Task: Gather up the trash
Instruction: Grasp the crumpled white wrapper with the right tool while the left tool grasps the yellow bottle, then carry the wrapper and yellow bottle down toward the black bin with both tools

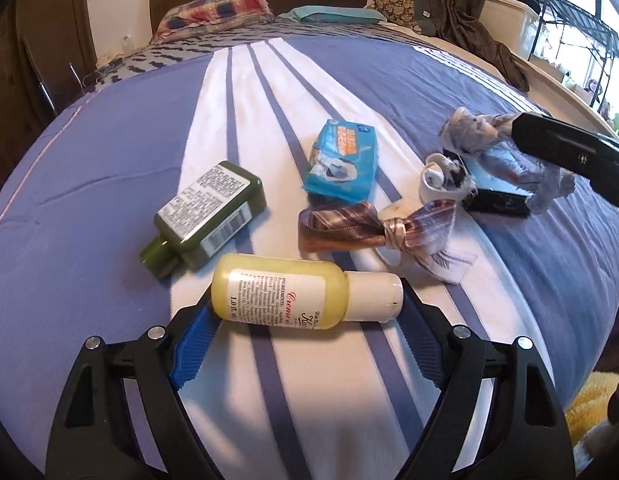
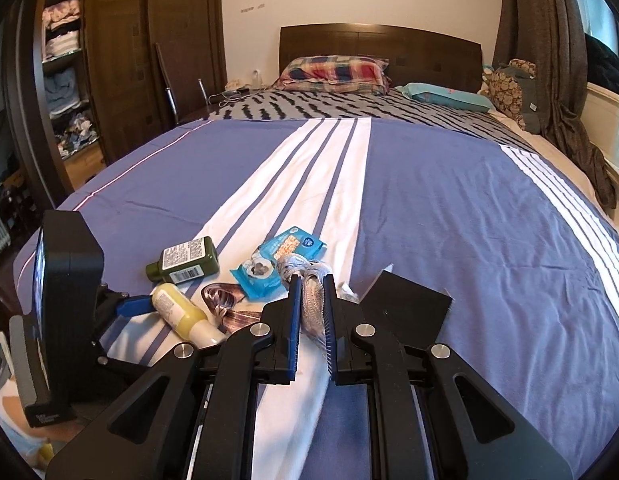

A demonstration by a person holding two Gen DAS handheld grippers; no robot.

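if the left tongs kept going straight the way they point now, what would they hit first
The yellow lotion bottle: it already lies crosswise between the open left tongs, so it would meet them first. Beyond it in that line lies the brown ribbon bow, though depth there is hard to judge.

The left claw (image 1: 305, 312) angles downward with its jaws spread wide, blue pads (image 1: 191, 344) facing inward either side of a bottle. The right claw (image 2: 312, 300), seen at three o'clock from the left wrist, is clamped tight on crumpled wrapping.
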